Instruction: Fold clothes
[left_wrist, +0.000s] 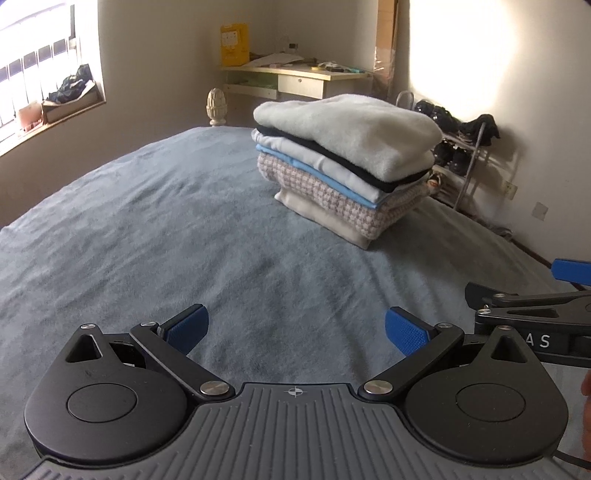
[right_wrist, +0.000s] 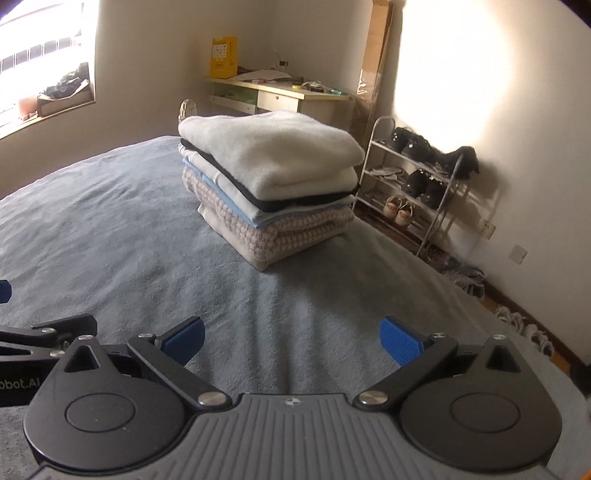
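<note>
1. Left gripper (left_wrist: 297, 334): jaws spread wide, nothing between the blue pads, hovering low over bare blanket. The right gripper pokes in at its 3 o'clock.
2. Right gripper (right_wrist: 291, 338): likewise gaping and empty, with the left one just beside it at 9 o'clock.
3. Blanket (left_wrist: 147, 229): grey-blue, lying flat, with no loose garment on it in either view.
4. Stack (right_wrist: 269, 184): folded clothes piled neatly at 12 o'clock, well ahead of both grippers, a white fleece on top.
5. Step, as I judge it: between garments, or finished.
6. Next move calls for finding an unfolded piece, which is out of view, and spreading it on the blanket.
7. Beyond: desk (left_wrist: 295, 75) at 12 o'clock, shoe rack (right_wrist: 410, 184) at 2.
</note>
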